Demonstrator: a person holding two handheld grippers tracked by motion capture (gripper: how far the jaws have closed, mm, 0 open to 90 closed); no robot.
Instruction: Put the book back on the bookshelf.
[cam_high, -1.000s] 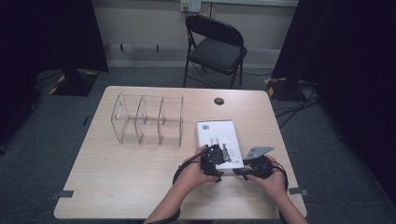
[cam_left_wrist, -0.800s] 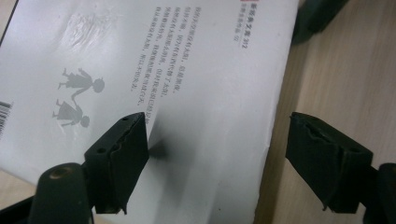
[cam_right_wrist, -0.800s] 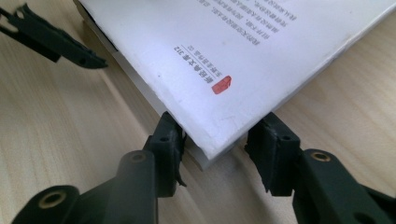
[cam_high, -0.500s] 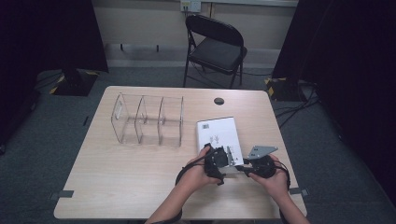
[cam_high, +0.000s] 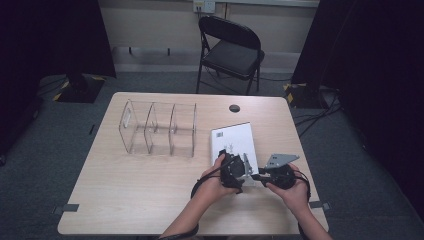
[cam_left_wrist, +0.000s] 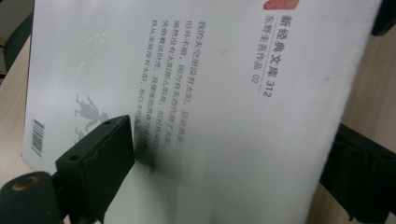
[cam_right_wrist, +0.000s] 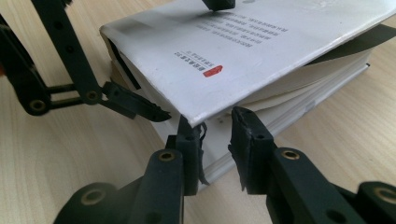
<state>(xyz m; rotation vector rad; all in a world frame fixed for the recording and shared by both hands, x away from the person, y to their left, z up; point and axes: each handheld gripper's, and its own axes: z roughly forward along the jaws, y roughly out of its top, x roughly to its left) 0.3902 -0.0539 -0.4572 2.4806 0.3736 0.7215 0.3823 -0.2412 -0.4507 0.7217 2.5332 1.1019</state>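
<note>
- We start with the wooden table (cam_high: 125, 200), which carries everything in hand; a black folding chair (cam_high: 232, 50) stands on the carpet beyond its far edge.
- On the table's far left half we see a clear organiser (cam_high: 157, 129) with three compartments, standing upright and well apart from the hands.
- The white book (cam_high: 232, 140) lies flat to the right of the organiser, near the person's edge of the table, its barcode end pointing away.
- In the right gripper view we see its front cover raised off the pages at the near corner.
- The left gripper (cam_high: 241, 167) straddles the book's near end. Its jaws have just been opening and stand wide, with the book between them: one tip rests on the cover, the other sits beside the book's edge.
- The right gripper (cam_high: 256, 176) meets the lifted cover's corner, its jaws drawn close together on that corner.
- Smallest, a dark round cable hole (cam_high: 234, 108) sits in the tabletop beyond the book.
</note>
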